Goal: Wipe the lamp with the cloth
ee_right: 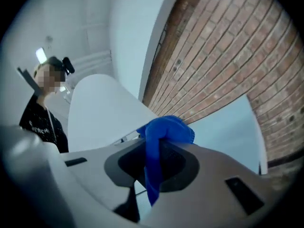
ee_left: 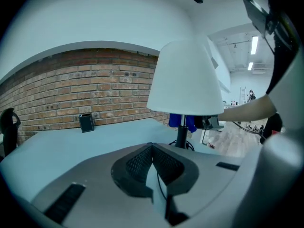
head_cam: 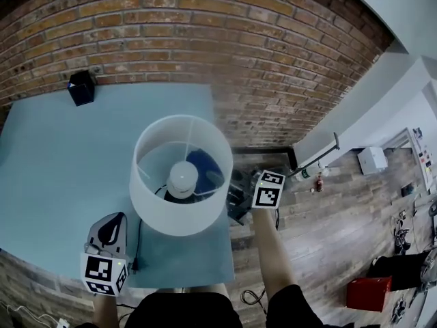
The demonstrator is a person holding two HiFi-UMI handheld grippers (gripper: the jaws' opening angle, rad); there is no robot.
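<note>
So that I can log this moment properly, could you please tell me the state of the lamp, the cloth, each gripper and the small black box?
lamp: upright on the table; lit or not, cannot tell.
cloth: bunched, pinched in the right gripper.
right gripper: shut on the cloth, beside the lamp.
left gripper: shut, empty, above the table.
black box: upright by the brick wall.

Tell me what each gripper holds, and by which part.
The right gripper grips the blue cloth at a bunched fold, one end hanging down between its jaws. The left gripper holds nothing; its jaws are together.
</note>
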